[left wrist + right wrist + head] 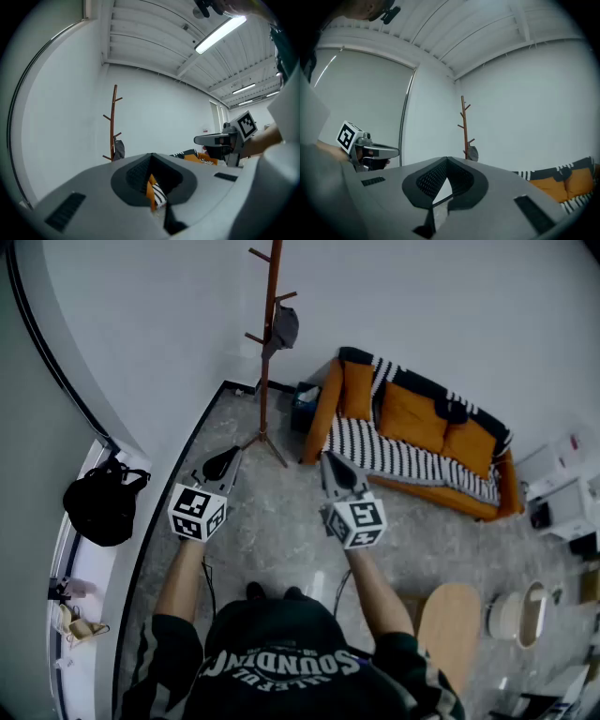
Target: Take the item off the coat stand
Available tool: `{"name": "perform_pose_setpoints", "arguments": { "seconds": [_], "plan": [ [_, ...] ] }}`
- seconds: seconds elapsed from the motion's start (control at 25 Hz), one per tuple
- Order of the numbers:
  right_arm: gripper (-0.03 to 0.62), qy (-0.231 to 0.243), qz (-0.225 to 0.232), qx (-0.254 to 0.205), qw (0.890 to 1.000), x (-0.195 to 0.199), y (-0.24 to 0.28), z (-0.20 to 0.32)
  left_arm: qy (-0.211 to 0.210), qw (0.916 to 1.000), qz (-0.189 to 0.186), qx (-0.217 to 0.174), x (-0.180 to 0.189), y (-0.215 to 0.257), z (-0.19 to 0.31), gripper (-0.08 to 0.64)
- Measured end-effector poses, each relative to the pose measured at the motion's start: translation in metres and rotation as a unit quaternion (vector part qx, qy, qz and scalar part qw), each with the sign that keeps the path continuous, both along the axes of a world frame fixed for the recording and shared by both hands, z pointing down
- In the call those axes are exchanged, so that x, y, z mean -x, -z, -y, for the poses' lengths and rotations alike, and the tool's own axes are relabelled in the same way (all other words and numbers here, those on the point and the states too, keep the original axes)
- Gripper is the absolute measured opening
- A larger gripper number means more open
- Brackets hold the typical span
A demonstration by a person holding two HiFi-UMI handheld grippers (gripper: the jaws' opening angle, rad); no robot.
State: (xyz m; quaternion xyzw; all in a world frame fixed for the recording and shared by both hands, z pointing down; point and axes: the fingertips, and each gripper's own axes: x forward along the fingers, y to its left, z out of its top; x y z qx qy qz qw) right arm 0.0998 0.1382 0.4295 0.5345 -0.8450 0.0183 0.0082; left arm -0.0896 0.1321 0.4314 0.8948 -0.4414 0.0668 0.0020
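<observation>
One stand [270, 343] rises against the wall, on splayed feet, with short pegs up its pole. On it hangs one item [284, 326], dark grey and limp, hooked on a peg on the stand's right side about a third of the way down from its top. It is the only thing on the stand, so it is plainly the thing to take off. There are two grippers, both well short of the stand on the person's side, and both held out ahead and aimed toward it. This looks like an approach, with the reach not yet begun. The left gripper [231, 456] points at the stand's foot from the lower left, its jaws clenched with nothing between them. Only a distant bit of sofa shows through the notch behind their tips. The right gripper [328, 463], just right of the stand's foot in the head view, is likewise clenched and empty, probably kept so for walking. One of them will need to release its jaws before it can pinch the cloth. One sofa [412, 427], orange under one striped throw, sits just right of the stand. One black bag [101, 502] lies well to the stand's left on a pale ledge.
</observation>
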Motion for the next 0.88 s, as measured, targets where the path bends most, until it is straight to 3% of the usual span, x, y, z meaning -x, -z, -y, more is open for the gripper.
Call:
{"name": "perform_pose_setpoints", "arguments": {
  "seconds": [0.88],
  "plan": [
    [0.000, 0.005, 0.006, 0.022, 1.000, 0.022, -0.026, 0.015, -0.011, 0.9998, -0.013, 0.007, 0.014, -0.018, 0.010, 0.002]
  ]
}}
